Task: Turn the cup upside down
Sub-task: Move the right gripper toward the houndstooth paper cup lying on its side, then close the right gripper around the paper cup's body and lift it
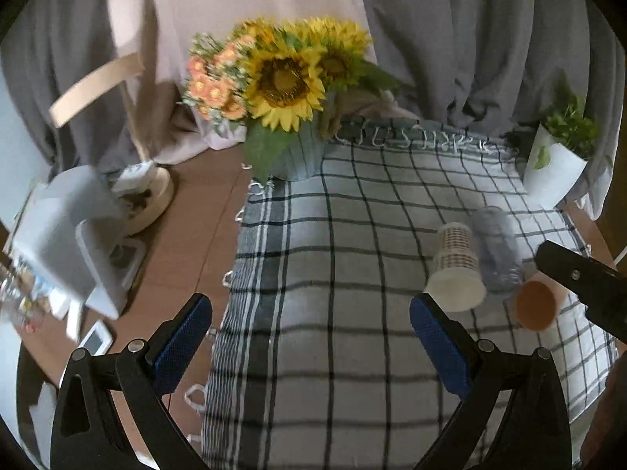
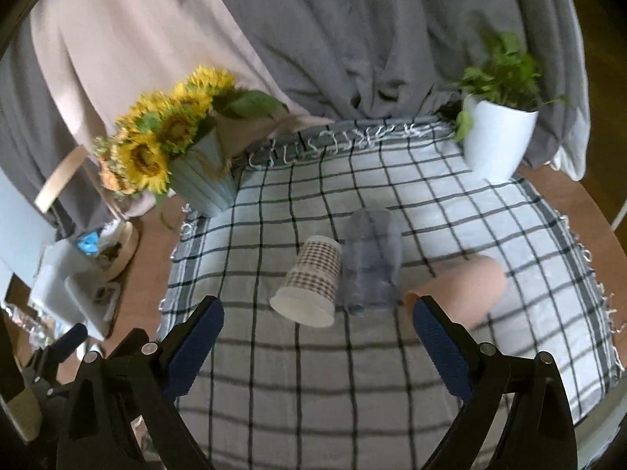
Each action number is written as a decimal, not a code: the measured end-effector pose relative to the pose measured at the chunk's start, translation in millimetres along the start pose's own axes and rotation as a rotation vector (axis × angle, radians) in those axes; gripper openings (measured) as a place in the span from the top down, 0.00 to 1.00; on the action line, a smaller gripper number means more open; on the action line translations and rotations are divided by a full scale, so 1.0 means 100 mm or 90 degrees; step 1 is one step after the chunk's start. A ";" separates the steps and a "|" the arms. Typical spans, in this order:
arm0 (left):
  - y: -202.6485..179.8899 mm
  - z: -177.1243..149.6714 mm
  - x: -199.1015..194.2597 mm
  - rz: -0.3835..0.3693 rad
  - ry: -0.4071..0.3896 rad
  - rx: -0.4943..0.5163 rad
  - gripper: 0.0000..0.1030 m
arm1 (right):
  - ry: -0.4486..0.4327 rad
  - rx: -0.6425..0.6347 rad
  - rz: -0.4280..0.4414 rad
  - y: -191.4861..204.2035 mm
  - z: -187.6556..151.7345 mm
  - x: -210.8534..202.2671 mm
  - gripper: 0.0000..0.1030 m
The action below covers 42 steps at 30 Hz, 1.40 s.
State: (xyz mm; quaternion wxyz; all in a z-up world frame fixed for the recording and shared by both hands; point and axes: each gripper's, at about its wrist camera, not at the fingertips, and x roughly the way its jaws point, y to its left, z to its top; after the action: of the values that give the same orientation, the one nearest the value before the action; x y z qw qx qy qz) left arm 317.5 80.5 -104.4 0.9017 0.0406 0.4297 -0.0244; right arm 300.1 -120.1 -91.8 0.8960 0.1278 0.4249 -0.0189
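Three cups lie on their sides on the checked cloth; both my grippers hang released above it.

Left view: my left gripper (image 1: 311, 325) is spread wide and holds nothing; the paper cup (image 1: 456, 268), clear cup (image 1: 497, 250) and orange cup (image 1: 537, 303) lie in a row to its right, near the sunflowers (image 1: 282, 78).
Right view: my right gripper (image 2: 317, 331) gapes empty, the paper cup (image 2: 311, 284) touching the clear cup (image 2: 372, 260), the orange cup (image 2: 466, 284) just beyond my right finger; a potted plant (image 2: 497, 133) stands behind on the worktop (image 2: 568, 192).
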 end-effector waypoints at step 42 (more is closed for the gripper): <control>0.29 0.04 1.06 -0.048 0.156 0.000 0.00 | 0.201 -0.039 -0.061 0.37 0.14 1.45 0.40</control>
State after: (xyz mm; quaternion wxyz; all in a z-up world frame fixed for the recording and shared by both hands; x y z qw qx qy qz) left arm 389.6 108.2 -183.3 0.8408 0.0274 0.5381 -0.0529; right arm 408.3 -76.9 -186.8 0.8198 0.0813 0.5662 -0.0279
